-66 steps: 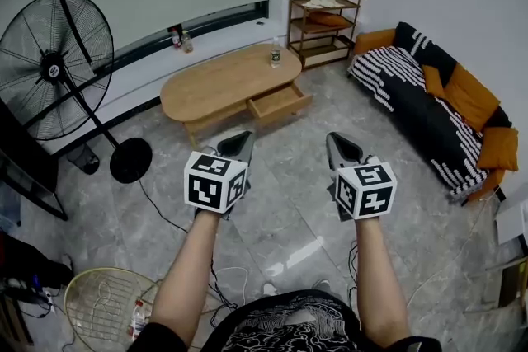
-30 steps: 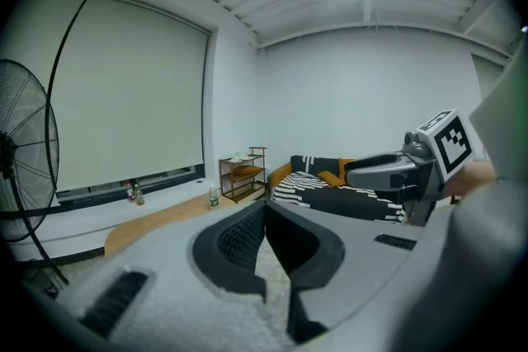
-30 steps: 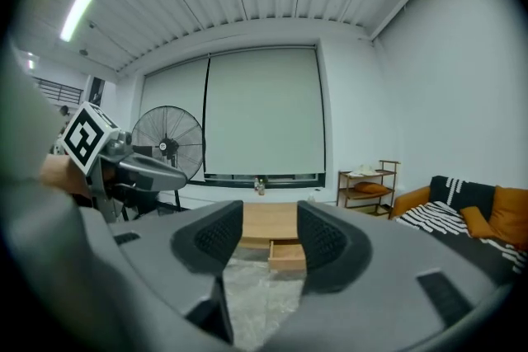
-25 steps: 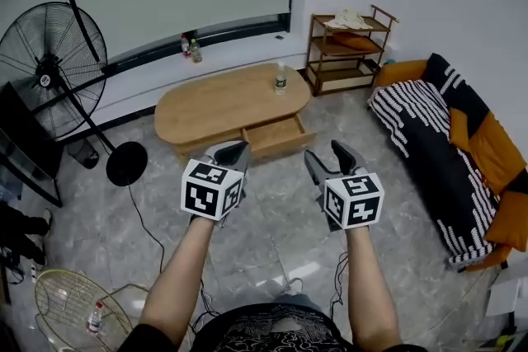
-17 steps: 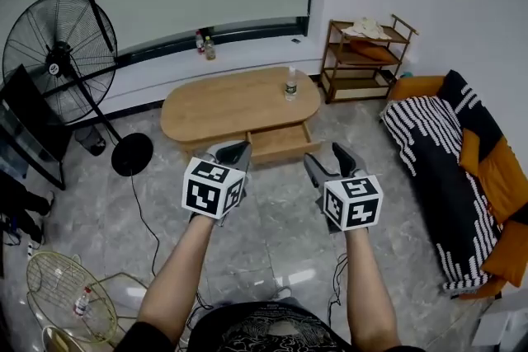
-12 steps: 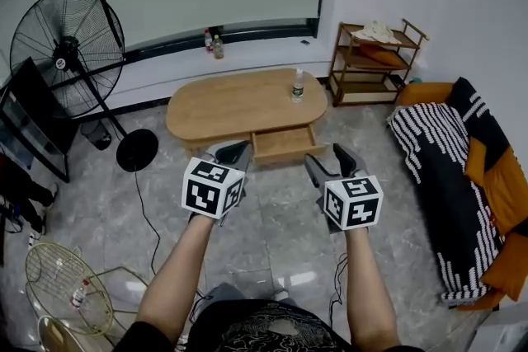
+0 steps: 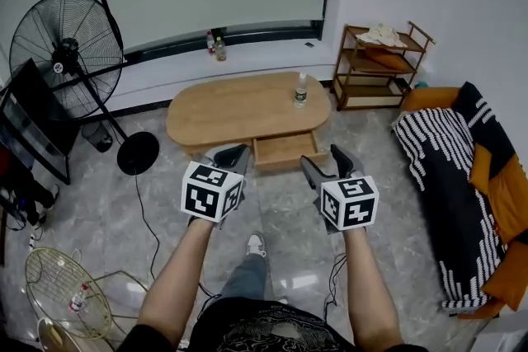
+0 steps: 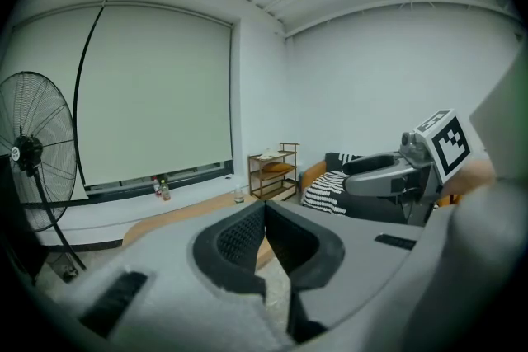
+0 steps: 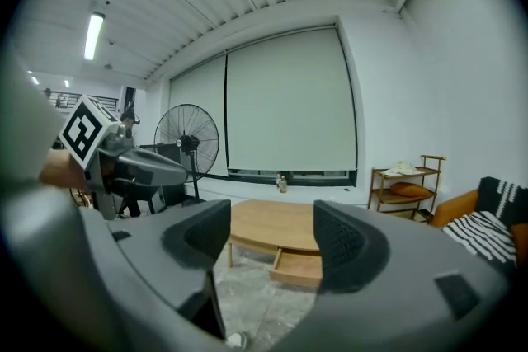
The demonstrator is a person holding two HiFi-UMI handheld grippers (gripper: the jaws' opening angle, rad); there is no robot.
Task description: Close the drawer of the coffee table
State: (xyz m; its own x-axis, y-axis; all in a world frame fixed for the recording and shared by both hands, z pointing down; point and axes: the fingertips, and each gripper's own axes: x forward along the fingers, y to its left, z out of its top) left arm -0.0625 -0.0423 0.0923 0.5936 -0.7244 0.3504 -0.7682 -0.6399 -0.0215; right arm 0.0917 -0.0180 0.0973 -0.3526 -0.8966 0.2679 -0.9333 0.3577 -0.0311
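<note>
The oval wooden coffee table (image 7: 239, 107) stands ahead on the grey floor, its drawer (image 7: 285, 149) pulled out toward me at the front right. A small bottle (image 7: 301, 91) stands on the top near the right end. Both grippers hang in the air short of the table, touching nothing. My left gripper (image 7: 233, 153) is shut, its tips meeting (image 8: 266, 206) with nothing held. My right gripper (image 7: 323, 161) is open and its jaws are opening, with nothing between them. In the right gripper view the drawer (image 9: 299, 266) shows through the gap between the jaws.
A tall standing fan (image 7: 62, 53) with a round base (image 7: 138, 152) is at the left. A wooden shelf (image 7: 384, 66) stands at the back right, a striped sofa (image 7: 458, 157) along the right. A loose fan guard (image 7: 66, 293) and cables lie on the floor beside me.
The table has swung round to face me and I have walked nearer, carrying both grippers along. The right jaws stand a little wider. My shoe has come into view below.
</note>
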